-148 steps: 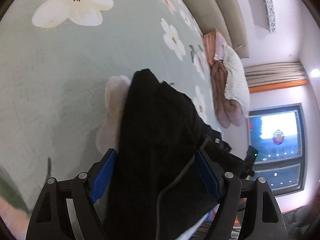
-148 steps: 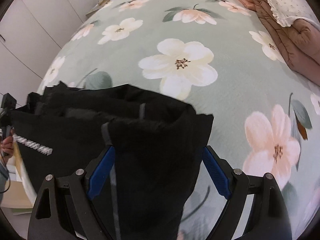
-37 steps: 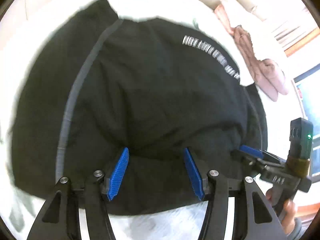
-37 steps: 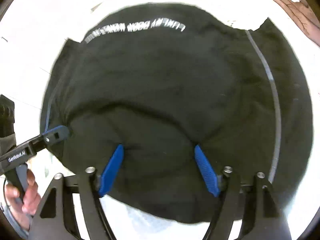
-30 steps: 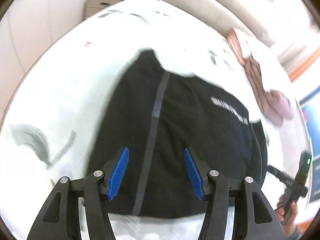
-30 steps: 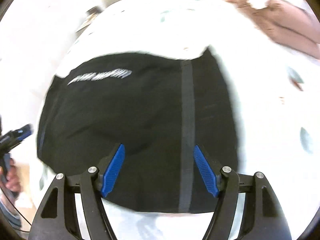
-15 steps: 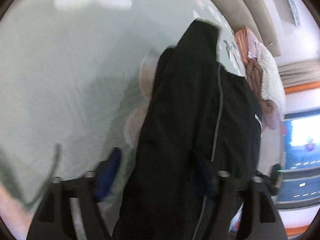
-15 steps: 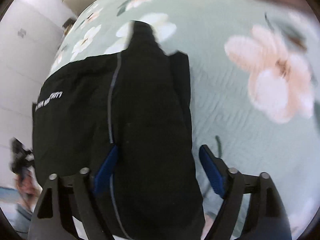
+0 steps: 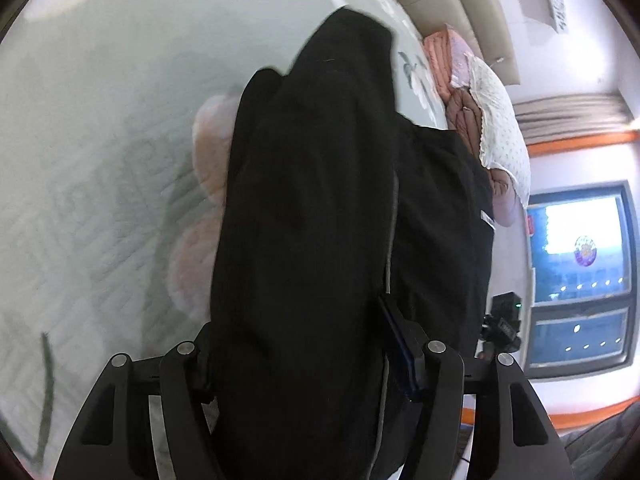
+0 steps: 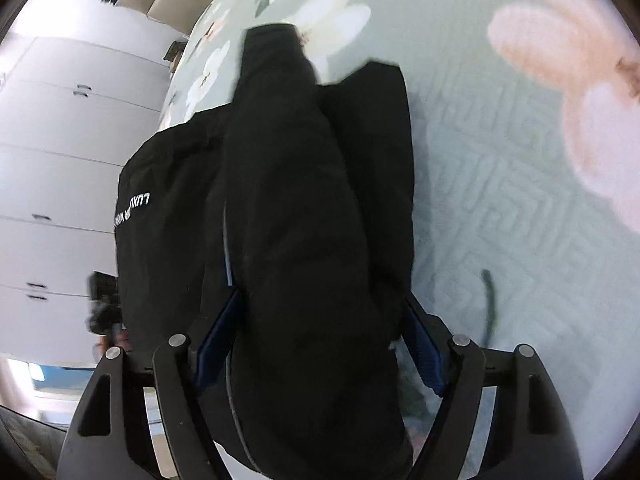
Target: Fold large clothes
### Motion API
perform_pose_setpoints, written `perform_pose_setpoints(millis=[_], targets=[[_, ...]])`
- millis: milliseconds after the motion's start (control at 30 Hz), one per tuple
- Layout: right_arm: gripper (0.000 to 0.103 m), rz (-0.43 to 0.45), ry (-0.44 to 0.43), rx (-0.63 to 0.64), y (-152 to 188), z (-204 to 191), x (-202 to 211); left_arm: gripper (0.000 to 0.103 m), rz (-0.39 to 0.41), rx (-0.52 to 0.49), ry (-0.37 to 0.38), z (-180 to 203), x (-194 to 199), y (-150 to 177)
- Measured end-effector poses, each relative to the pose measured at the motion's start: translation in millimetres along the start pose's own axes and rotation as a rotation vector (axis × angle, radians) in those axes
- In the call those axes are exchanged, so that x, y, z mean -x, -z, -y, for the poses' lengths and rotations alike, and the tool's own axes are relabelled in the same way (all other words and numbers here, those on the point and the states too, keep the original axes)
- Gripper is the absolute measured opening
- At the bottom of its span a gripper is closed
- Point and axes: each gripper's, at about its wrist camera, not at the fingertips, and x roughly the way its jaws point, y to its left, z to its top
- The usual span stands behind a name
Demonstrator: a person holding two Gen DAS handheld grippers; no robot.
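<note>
A large black garment (image 9: 312, 216) with a grey stripe and white lettering hangs between my two grippers over the bed. My left gripper (image 9: 304, 340) is shut on a thick bunch of its fabric, which drapes over the jaws and hides the left finger. In the right wrist view the same garment (image 10: 304, 200) fills the middle. My right gripper (image 10: 316, 328) is shut on another bunch of it. The white lettering (image 10: 132, 210) shows at the left. The other gripper shows at each view's edge (image 9: 502, 326).
The bed has a pale green quilt with large flowers (image 9: 100, 160). Folded pink bedding and a white pillow (image 9: 492, 120) lie at the headboard end. White wardrobes (image 10: 52, 152) stand beside the bed. A window (image 9: 580, 272) is on the far wall.
About a second ago the garment lay spread flat with both grippers open over it. Now both grippers grip bunched fabric and hold it lifted and hanging above the quilt.
</note>
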Motion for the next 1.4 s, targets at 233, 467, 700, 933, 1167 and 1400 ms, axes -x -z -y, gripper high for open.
perform_pose_setpoints(millis=[233, 467, 700, 933, 1167, 1400], targets=[[0.082, 0.021, -0.106, -0.008, -9, 2, -7, 0.041, 0.070, -0.014, -0.054, 15, 3, 3], [0.040, 0.151, -0.099, 0.094, 21, -43, 40, 0.021, 0.204, -0.124, 0.031, 80, 55, 30], [0.039, 0.196, -0.025, 0.225, 74, -128, 87, 0.021, 0.239, -0.256, 0.078, 154, 111, 81], [0.039, 0.174, 0.032, 0.241, 132, -153, 146, 0.022, 0.182, -0.209, 0.091, 161, 143, 141], [0.039, 0.077, 0.120, 0.139, 170, -100, 108, 0.023, 0.065, -0.065, 0.028, 84, 96, 182], [0.049, 0.072, 0.166, -0.101, 180, 20, 80, 0.049, 0.062, 0.302, 0.088, -54, 55, 191]])
